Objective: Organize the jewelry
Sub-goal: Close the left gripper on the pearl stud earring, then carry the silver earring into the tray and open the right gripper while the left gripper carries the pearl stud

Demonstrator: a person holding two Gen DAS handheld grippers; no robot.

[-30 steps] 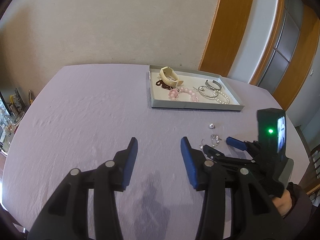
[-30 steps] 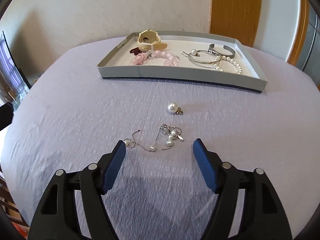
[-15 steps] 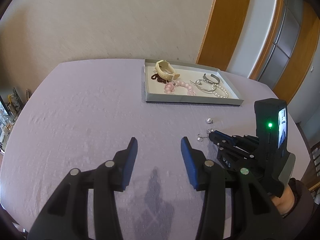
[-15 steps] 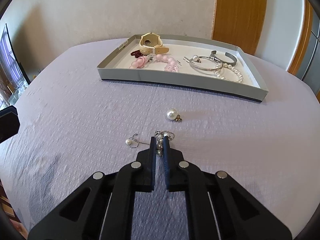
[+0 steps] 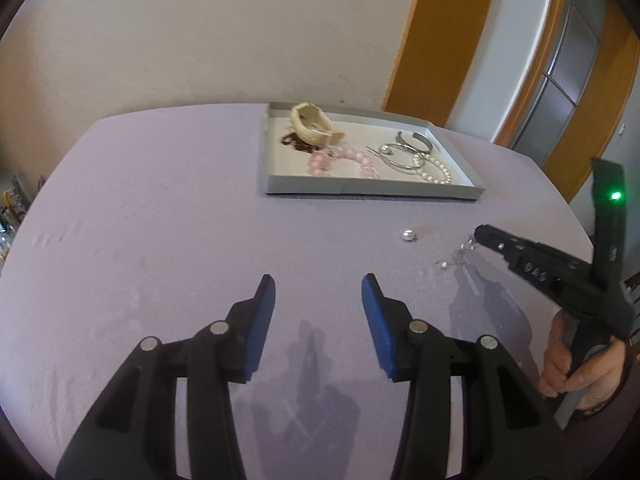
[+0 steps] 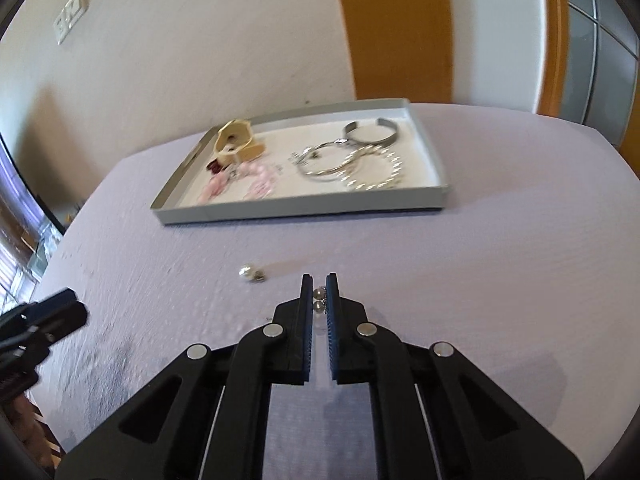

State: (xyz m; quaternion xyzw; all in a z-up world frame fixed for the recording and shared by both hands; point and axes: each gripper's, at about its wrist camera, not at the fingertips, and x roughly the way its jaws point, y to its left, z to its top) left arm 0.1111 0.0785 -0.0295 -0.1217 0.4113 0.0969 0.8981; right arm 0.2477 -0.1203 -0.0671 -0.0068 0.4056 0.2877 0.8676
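Observation:
My right gripper [image 6: 319,280] is shut on a thin silver chain with pearls [image 6: 319,300] and holds it above the lilac tablecloth; the chain [image 5: 460,250] dangles from its tip in the left wrist view. A loose pearl earring [image 6: 250,273] lies on the cloth just left of the right gripper's tips. A grey tray [image 6: 304,211] beyond holds a cream watch [image 6: 236,142], pink beads [image 6: 236,184], silver bangles [image 6: 332,158] and a pearl bracelet [image 6: 376,170]. My left gripper [image 5: 318,290] is open and empty over the near cloth.
The round table [image 5: 160,208] is covered in lilac cloth. A wall and an orange door frame [image 5: 440,40] stand behind the tray. Cluttered shelves [image 5: 10,208] show past the table's left edge.
My right gripper shut on the pearl chain and lifted it off the cloth, moving forward toward the tray. My left gripper stayed open and drew back a little.

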